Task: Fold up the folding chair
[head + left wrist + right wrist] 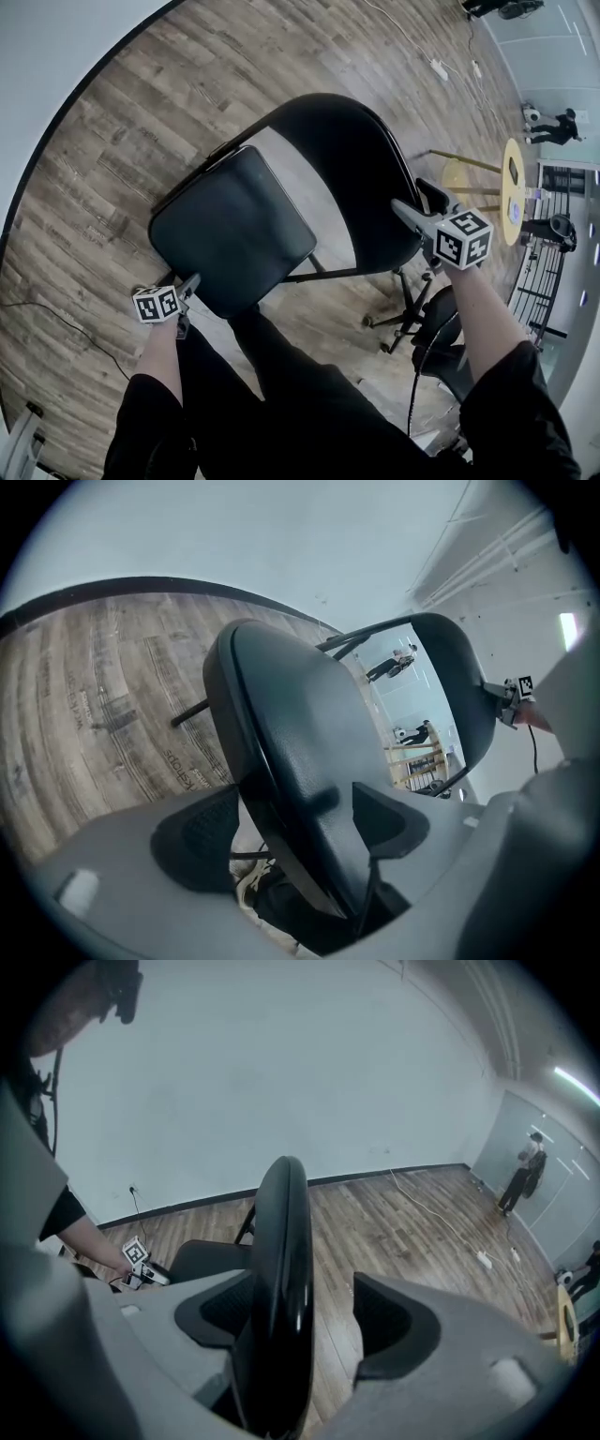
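Note:
A black folding chair stands unfolded on the wood floor, with its padded seat point(234, 225) toward me and its curved backrest point(361, 178) to the right. My left gripper point(190, 286) is at the seat's near left corner. In the left gripper view the seat point(291, 724) edge runs between the jaws of that gripper point(291, 827), and the pads do not visibly clamp it. My right gripper point(405, 214) straddles the backrest's right edge. In the right gripper view the backrest point(281, 1269) lies against the left pad of that gripper point(305, 1321), with a gap to the other pad.
An office chair's wheeled base point(408, 314) stands just right of the folding chair. Farther right is a round yellow table point(511, 187). A cable point(56, 319) lies on the floor at the left, and a power strip point(439, 67) at the back. A person point(553, 127) stands far off.

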{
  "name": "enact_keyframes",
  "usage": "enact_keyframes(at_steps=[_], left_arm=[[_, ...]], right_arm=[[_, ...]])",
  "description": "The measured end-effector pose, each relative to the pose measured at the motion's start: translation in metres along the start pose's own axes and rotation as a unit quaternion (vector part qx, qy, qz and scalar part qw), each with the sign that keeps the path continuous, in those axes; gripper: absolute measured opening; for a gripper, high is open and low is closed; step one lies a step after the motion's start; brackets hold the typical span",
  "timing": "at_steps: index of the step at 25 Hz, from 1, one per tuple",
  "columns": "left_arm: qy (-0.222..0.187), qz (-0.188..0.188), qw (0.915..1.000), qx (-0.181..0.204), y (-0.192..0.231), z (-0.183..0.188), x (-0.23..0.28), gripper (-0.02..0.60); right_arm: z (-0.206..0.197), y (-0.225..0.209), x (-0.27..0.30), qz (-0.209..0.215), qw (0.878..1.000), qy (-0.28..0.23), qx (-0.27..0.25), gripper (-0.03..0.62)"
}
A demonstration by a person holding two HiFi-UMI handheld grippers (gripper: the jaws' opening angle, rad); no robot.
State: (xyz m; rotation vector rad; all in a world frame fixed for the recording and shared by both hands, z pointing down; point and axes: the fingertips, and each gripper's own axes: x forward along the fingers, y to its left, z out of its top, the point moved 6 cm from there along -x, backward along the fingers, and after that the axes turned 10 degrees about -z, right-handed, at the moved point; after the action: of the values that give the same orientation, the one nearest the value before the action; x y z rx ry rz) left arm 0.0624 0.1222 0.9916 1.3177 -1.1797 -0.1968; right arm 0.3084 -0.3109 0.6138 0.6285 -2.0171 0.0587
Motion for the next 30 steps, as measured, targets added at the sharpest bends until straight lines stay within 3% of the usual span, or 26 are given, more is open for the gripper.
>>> enact_keyframes(at_steps=[9,16,18,20,23,30], left_arm=[[-0.011,-0.064,0.9979,-0.008,0.016,-0.006,0.013,0.385],[-0.061,-0.158,0.9845,-0.047,0.019,-0.003,0.024,0.39],[-0.06,-0.171,0.9822,-0.05,0.019,-0.002,0.03,0.39],[-0.056,-0.179,0.9807,-0.055,0.019,-0.001,0.034,0.382],[-0.054,-0.186,0.9792,-0.059,0.02,0.001,0.036,0.367],[-0.037,-0.178,0.9801,-0.079,0.024,-0.002,0.036,0.35]], right_arm=[[0.0,-0.002,0.011,0.073,0.997,-0.004,0.038,0.341],[-0.009,0.007,0.027,0.172,0.982,0.066,0.029,0.339],[-0.012,0.014,0.029,0.193,0.977,0.086,0.014,0.317],[-0.011,0.017,0.029,0.203,0.975,0.092,0.003,0.228],[-0.01,0.02,0.028,0.216,0.972,0.089,0.001,0.144],[-0.012,0.026,0.024,0.239,0.967,0.088,-0.009,0.093]])
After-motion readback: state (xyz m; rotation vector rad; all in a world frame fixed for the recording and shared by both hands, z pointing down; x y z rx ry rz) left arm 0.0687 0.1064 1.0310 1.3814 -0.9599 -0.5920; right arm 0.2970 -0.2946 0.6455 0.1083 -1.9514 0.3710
